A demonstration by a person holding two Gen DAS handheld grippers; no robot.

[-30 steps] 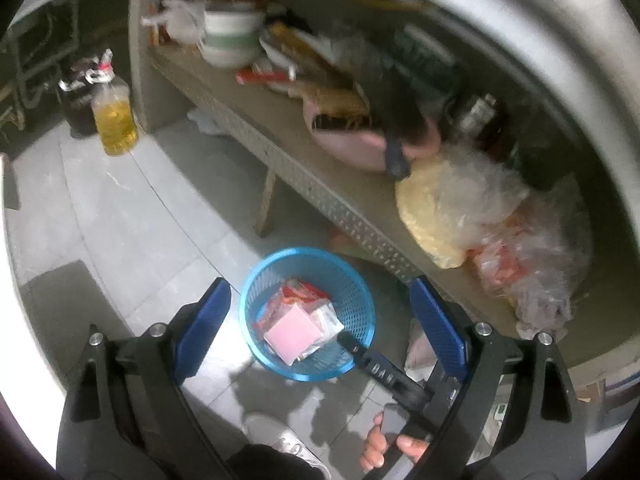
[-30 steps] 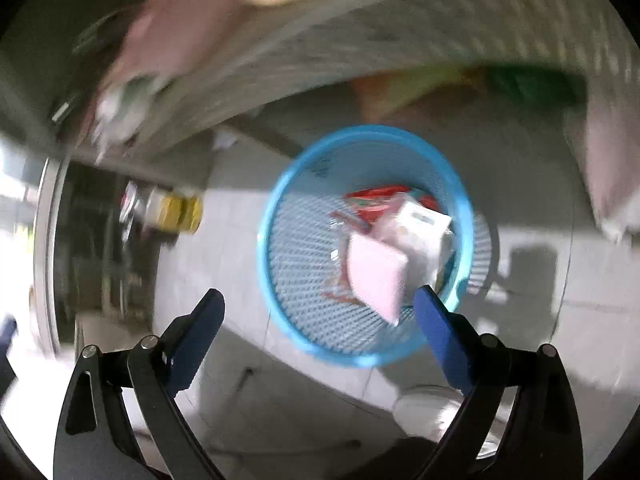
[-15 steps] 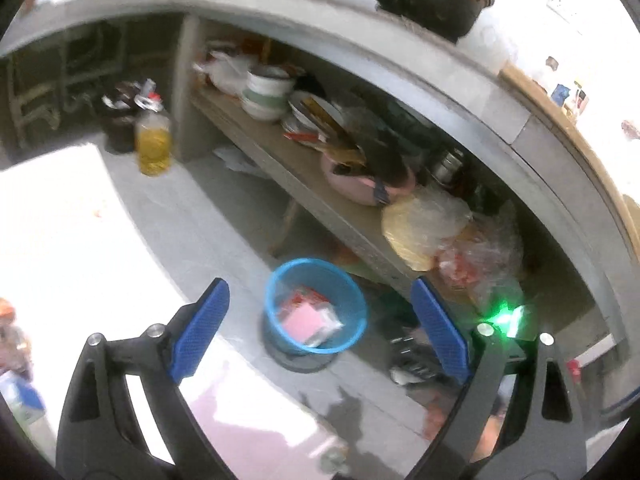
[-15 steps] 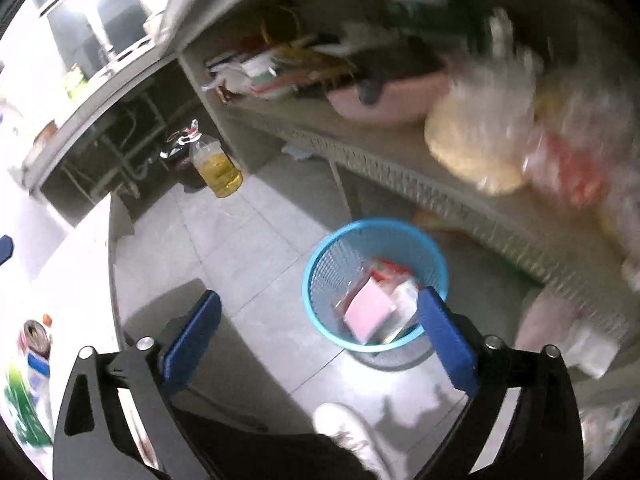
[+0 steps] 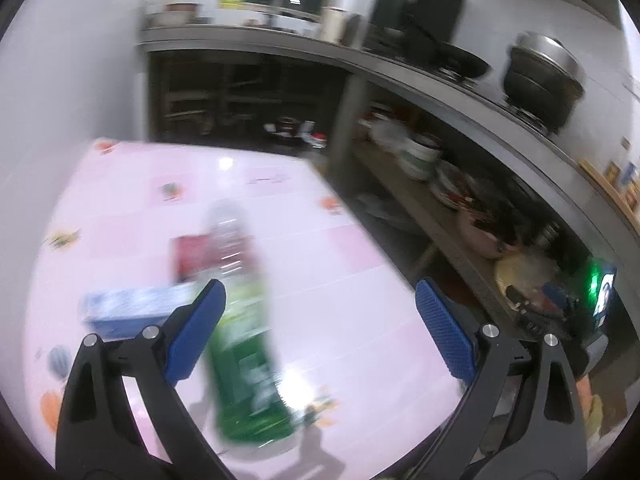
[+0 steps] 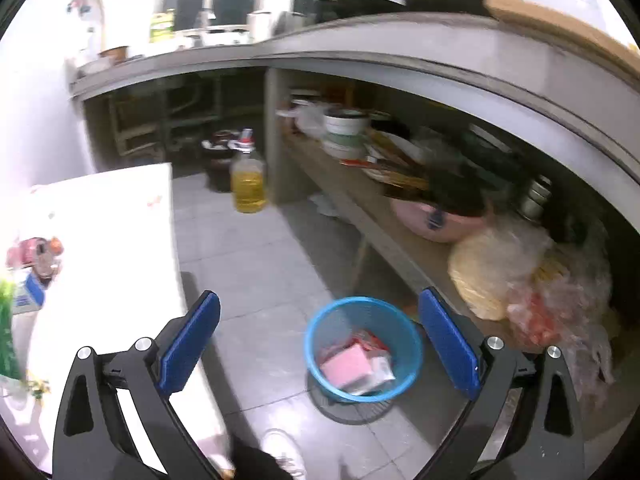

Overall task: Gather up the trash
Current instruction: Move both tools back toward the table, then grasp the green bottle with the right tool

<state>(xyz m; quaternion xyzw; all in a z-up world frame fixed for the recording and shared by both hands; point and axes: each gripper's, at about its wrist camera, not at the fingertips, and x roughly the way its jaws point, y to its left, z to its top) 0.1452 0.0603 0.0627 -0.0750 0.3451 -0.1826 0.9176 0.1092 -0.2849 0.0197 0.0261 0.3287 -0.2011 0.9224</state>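
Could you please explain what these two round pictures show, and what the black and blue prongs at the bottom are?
Each picture comes from a fisheye camera mounted on a hand-held gripper that a person carries; there is no robot arm. The prongs are its two fingers with blue pads. The left hand-held gripper looks at a pink table holding a green-labelled bottle, a blue box and a red packet, all blurred. The right hand-held gripper looks at a blue basket on the floor, already holding wrappers. Both are open and hold nothing.
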